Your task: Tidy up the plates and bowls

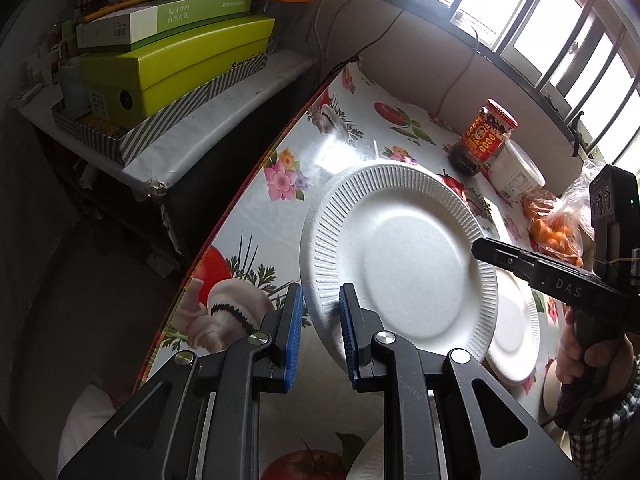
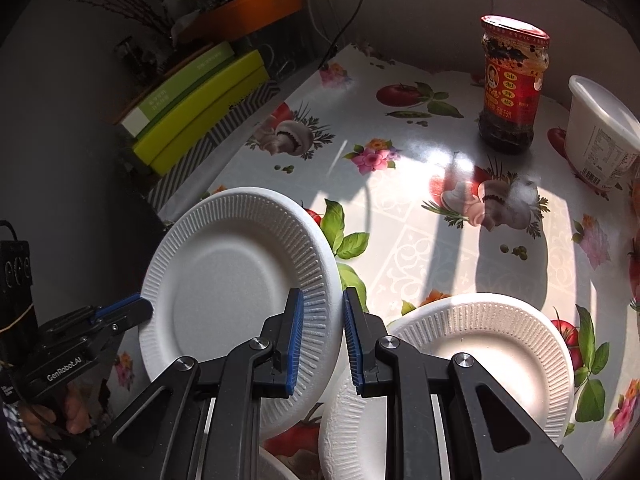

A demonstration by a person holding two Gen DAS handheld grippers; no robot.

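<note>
- Above the worktop (image 2: 420,248): white foam plate (image 2: 236,280), tilted, lifted clear.
- Left hand-held gripper (image 1: 322,304) clamped on one rim; right hand-held gripper (image 2: 322,308) clamped on the opposite rim.
- Handling, judged: light, thin, easily dented; hold the ribbed rim only.
- Second plate (image 2: 492,344) just beside; chili jar (image 2: 512,84) well apart; open space between.
</note>
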